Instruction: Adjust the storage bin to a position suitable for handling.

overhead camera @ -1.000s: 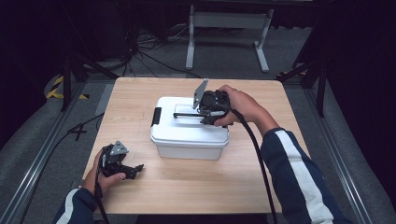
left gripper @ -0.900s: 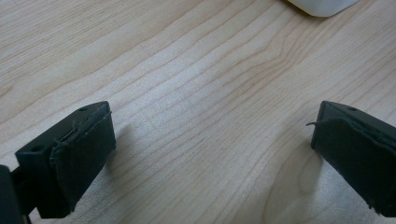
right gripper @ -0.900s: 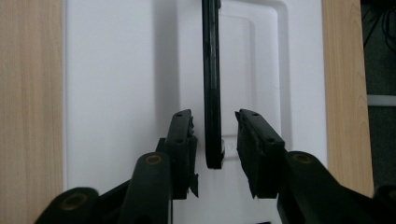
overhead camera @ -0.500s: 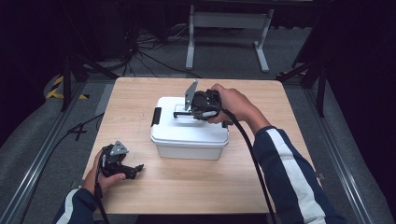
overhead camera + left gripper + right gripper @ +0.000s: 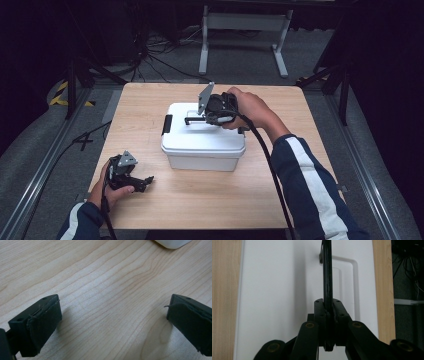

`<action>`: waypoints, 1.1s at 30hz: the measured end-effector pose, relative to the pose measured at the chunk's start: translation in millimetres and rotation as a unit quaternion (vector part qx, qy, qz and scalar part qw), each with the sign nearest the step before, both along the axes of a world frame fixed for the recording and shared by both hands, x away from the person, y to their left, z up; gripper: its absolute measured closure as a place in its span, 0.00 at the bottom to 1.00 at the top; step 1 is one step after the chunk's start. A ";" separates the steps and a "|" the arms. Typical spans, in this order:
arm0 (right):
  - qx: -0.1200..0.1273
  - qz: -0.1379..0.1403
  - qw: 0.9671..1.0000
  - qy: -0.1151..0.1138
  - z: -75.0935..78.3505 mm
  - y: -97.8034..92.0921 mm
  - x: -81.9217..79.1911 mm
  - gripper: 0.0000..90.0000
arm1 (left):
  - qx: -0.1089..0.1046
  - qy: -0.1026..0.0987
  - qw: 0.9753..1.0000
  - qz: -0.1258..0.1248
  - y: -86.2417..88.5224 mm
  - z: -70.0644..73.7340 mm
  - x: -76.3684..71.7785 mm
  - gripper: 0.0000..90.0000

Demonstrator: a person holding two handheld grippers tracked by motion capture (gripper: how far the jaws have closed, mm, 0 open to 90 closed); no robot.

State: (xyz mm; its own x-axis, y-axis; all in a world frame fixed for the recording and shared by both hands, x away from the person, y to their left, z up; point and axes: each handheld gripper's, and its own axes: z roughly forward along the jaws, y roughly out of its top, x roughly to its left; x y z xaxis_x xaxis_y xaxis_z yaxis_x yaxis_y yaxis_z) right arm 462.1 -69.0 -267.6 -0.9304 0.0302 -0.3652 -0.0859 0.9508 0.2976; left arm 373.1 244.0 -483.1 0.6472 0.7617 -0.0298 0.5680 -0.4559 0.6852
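The right gripper (image 5: 194, 120) is reaching over the middle of the white box (image 5: 202, 145), which is sitting near the centre of the table (image 5: 145, 100). Its jaws are clamping the thin black handle (image 5: 327, 277) of the lid (image 5: 274, 290), seen edge-on in the right gripper view as a narrow dark bar running straight up from between the closed pads. The handle is standing raised out of its recess (image 5: 352, 285), a shallow rounded-corner pocket moulded into the lid, which suggests the grip is meant for lifting the box or pulling the lid by it. Taking the bar near its middle would keep the load balanced under the hand.

The left gripper (image 5: 142, 181) is resting low at the near left of the table, well apart from the box, with its jaws spread wide and nothing between them. It is probably waiting there so as not to crowd the other arm. In the left gripper view a white corner of the box (image 5: 172, 243) is peeking in at the top edge.

The box looks like smooth, matte plastic, rectangular with softened corners, and a black latch (image 5: 167, 124) is sitting on its left end. The tabletop is pale wood with a flowing grain. The pads (image 5: 47, 322) are blocky, dull black and slightly rough at their edges.
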 end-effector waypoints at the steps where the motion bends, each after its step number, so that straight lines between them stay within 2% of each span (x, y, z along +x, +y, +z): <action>1: 0.003 0.001 1.000 -0.002 0.7 -0.3 -0.5 0.94 | 0.000 0.000 1.000 0.000 0.0 0.0 0.0 0.00; 9: 0.010 0.003 1.000 -0.013 11.3 -6.8 -1.4 0.94 | 0.000 0.000 1.000 0.000 0.1 0.0 0.1 0.00; 15: 0.030 -0.001 0.999 -0.019 26.6 -19.9 -2.8 0.94 | 0.001 0.002 1.000 -0.002 0.2 0.4 0.1 0.00; 24: 0.038 -0.008 0.999 -0.018 31.1 -40.5 -3.4 0.94 | 0.000 0.000 1.000 0.000 0.0 0.0 0.0 0.00; 31: 0.044 -0.021 0.998 -0.030 34.3 -61.8 -7.1 0.94 | 0.000 0.000 1.000 0.000 0.0 -0.1 0.1 0.00; 33: 0.051 -0.017 0.998 -0.034 36.3 -67.3 -7.6 0.94 | 0.000 0.000 1.000 0.000 0.0 0.0 0.0 0.00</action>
State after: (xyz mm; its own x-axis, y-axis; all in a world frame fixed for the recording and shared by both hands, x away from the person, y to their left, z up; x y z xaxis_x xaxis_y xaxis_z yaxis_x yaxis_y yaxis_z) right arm 454.5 -136.3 -231.2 -0.9018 0.1015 -0.4200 -0.0775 0.9183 0.3882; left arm 373.1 244.0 -483.0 0.6471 0.7618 -0.0296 0.5680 -0.4559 0.6852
